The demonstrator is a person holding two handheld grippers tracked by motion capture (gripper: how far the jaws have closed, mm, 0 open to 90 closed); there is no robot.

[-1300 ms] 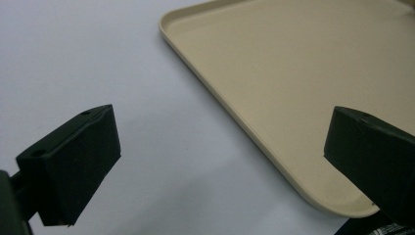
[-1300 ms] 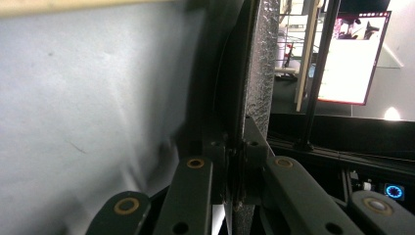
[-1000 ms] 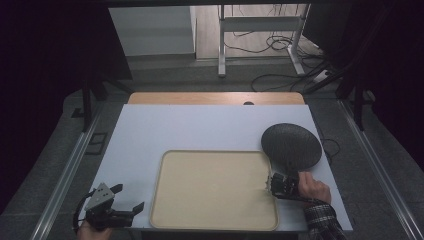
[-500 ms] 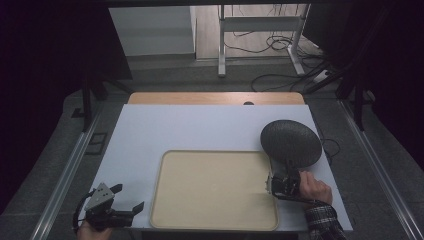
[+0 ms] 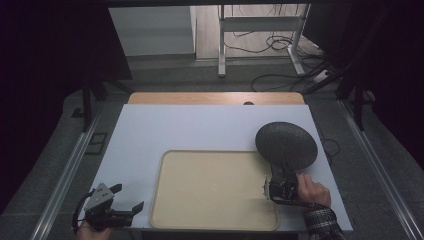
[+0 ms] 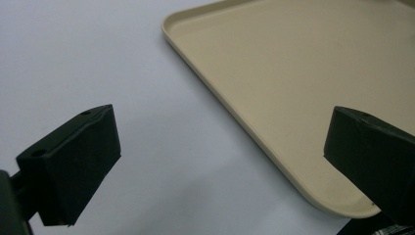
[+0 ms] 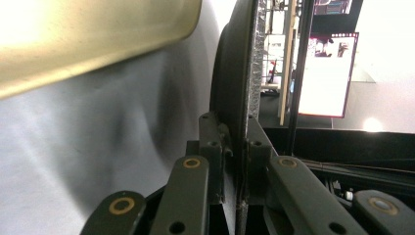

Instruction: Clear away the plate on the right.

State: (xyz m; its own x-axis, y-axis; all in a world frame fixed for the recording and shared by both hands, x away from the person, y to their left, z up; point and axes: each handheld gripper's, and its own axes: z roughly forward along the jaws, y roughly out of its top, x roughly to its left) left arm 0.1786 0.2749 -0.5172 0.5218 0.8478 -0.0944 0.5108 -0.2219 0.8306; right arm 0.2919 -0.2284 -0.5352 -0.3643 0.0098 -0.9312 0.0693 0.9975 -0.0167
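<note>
Right gripper [image 5: 278,186] clamping the dark round plate [image 5: 286,144] by its rim
The plate's near edge is disappearing between the jaws beside the beige tray [image 5: 215,187]; the left gripper [image 5: 129,200], jaws gaping wide, is sitting left of the tray.

A dark round plate [image 5: 287,144] is seen with a matt, finely grained face. The beige tray [image 5: 210,190] looks like smooth plastic with a soft sheen. The bench [image 5: 190,127] is covered in plain, matt white, with a wooden strip [image 5: 215,98] at its far edge.

Bare tray [image 5: 210,190], open tabletop [image 5: 165,130] left; dark plate [image 5: 286,144] at right.
</note>
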